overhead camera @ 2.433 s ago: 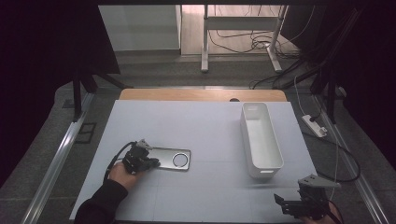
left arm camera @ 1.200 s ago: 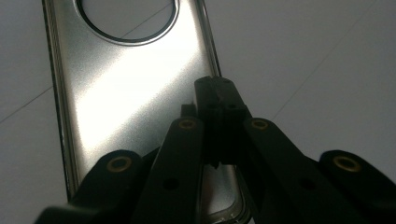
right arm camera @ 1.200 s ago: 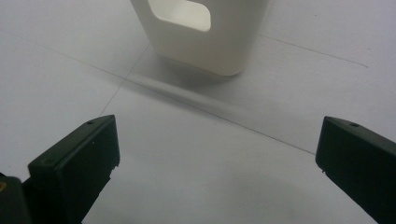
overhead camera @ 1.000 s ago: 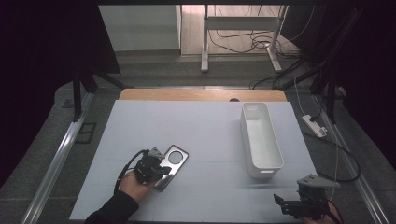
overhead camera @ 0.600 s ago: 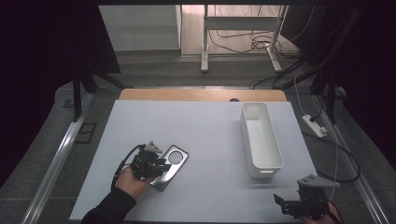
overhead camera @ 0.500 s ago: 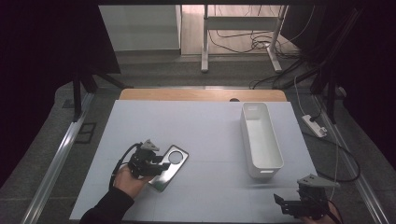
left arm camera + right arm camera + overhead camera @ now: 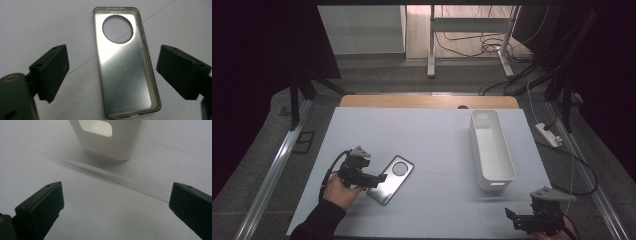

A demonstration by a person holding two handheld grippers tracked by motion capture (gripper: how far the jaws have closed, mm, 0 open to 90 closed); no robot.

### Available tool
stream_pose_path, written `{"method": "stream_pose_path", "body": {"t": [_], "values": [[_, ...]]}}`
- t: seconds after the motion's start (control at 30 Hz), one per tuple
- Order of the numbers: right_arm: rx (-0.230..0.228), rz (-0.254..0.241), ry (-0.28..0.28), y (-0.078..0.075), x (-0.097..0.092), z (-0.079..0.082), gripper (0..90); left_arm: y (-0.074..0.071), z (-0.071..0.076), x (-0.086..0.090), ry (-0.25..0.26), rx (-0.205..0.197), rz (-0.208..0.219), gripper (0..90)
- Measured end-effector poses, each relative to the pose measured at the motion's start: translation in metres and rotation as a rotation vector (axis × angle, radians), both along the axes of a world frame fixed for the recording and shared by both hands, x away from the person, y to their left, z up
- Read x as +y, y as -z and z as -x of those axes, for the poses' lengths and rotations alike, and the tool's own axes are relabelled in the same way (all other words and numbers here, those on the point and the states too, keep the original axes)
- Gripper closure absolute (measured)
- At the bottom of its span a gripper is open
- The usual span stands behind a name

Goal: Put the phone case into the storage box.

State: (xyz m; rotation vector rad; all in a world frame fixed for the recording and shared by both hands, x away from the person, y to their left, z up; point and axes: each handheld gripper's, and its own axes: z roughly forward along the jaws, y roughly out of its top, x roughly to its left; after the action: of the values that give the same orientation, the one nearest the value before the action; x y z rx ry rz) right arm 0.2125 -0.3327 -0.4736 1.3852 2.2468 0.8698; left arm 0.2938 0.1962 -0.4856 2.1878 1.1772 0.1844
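Phone case released flat on table; both grippers found standing wide with nothing held.

The right gripper [image 7: 517, 220] was noted at the near edge, jaws wide. The left gripper [image 7: 112, 72], whose jaws had just been opening, straddled one phone case [image 7: 126, 62] without contact. The case was judged light, thin, slippery and slightly flexible, best pinched across its long edges. One white bin [image 7: 491, 150] was counted farther off.

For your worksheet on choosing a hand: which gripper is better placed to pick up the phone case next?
Left. The left gripper hangs open right over the phone case; the right gripper waits by the white bin.
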Motion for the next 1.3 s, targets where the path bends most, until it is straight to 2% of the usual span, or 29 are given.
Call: {"method": "stream_pose_path", "body": {"t": [0.13, 0.3, 0.67, 0.9, 1.17, 1.3], "values": [[0.001, 0.000, 0.000, 0.000, 0.000, 0.000, 0.0, 0.000, 0.000, 0.006, -0.006, 0.001, -0.007, 4.1], [0.001, 0.000, 0.000, 0.000, 0.000, 0.000, 0.0, 0.000, 0.001, 0.011, -0.036, -0.031, -0.048, 0.0], [0.002, 0.001, -0.002, 0.000, 0.000, 0.000, 0.0, 0.003, 0.001, 0.014, -0.042, -0.043, -0.045, 0.0], [0.003, 0.001, -0.003, 0.000, 0.000, 0.000, 0.0, 0.013, -0.001, 0.012, -0.039, -0.022, -0.054, 0.0], [0.002, 0.000, -0.004, 0.000, 0.000, 0.000, 0.0, 0.029, -0.004, 0.007, -0.027, 0.008, -0.087, 0.0], [0.003, 0.000, -0.004, 0.000, 0.000, 0.000, 0.0, 0.036, -0.006, 0.003, -0.016, 0.035, -0.111, 0.0]]}}
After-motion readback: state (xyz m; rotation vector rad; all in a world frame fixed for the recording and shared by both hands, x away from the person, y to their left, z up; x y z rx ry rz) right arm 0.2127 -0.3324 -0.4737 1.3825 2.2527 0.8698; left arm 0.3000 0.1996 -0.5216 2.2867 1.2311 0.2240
